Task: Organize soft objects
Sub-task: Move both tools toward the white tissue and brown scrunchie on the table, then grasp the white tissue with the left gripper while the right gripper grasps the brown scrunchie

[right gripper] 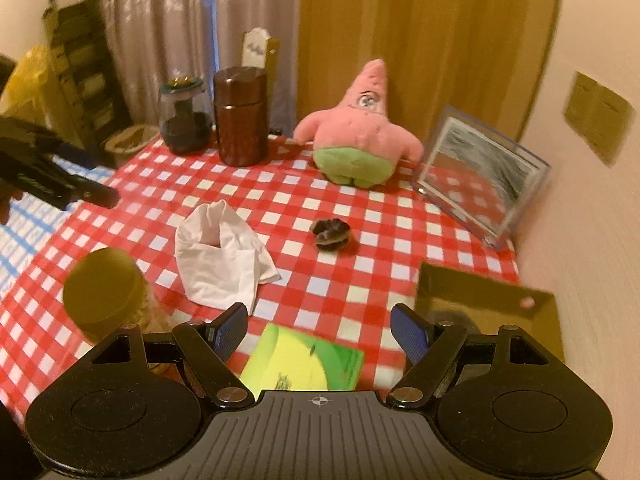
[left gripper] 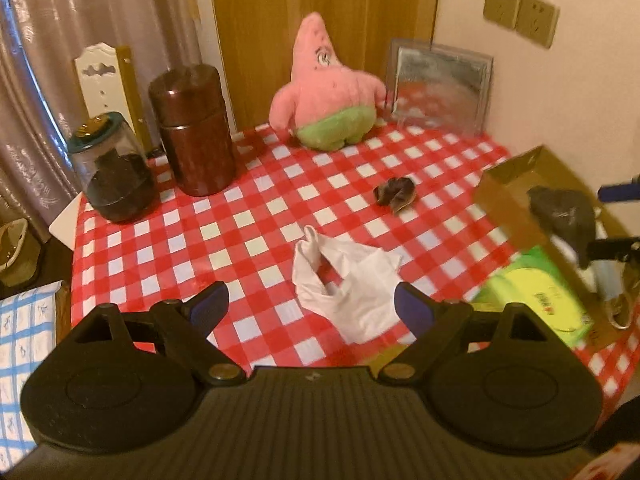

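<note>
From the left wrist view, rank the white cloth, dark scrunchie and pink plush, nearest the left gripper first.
From the left gripper:
1. White cloth, just ahead between the open fingers.
2. Dark scrunchie, mid-table, ahead and right.
3. Pink plush, at the table's far edge.

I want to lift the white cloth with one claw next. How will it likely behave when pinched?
The white cloth lies crumpled in loose folds, so it will probably hang limp and drape. It looks thin, likely light. Pinching one fold may lift only part while the rest drags on the checked tablecloth.

Left gripper [left gripper: 312, 312] and right gripper [right gripper: 319, 330]: fingers spread wide, angled downward, empty.
</note>
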`<state>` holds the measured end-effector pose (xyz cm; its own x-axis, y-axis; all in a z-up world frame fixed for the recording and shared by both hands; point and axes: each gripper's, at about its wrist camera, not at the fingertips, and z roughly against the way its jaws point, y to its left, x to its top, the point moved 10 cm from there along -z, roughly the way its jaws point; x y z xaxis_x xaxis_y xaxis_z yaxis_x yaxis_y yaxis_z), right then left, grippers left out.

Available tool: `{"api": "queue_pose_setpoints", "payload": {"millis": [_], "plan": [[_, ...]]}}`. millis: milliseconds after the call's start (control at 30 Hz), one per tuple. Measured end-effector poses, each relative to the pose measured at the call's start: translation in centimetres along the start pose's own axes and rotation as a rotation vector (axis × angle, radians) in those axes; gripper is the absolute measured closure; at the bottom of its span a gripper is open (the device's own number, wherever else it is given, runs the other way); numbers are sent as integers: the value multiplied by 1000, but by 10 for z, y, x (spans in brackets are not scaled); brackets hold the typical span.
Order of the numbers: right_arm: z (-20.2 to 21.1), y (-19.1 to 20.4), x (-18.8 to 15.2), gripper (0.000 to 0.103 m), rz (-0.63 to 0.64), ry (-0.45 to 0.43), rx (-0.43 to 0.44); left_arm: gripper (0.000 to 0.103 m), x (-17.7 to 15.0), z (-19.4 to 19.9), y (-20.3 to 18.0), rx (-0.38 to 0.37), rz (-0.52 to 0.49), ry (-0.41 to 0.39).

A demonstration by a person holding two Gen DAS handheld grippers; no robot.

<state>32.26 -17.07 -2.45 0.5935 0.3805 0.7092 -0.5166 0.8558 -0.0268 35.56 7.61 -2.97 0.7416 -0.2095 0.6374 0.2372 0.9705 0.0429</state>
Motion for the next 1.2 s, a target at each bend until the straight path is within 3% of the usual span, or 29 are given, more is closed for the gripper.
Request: {"api": "queue_pose_setpoints", "payload": {"millis": [433,633,933,1033,1200], "plan": [[-92,-4,29,25,145,72,42,14,-4,-110,0,-181,-115,172],[-123,-2,32,25,173,105,81,13,-9,-142,-10,-227,-173,217],[-158,-11,38,25,158,137,67,13,-17,-181,-29,-230,-269,257],[-166,-13,39,25,146,135,63,18,-16,-189,-36,-220,-306,240],[-177,-18,38,25,129,140,53,40,-15,-198,-44,-230,-319,242]]}}
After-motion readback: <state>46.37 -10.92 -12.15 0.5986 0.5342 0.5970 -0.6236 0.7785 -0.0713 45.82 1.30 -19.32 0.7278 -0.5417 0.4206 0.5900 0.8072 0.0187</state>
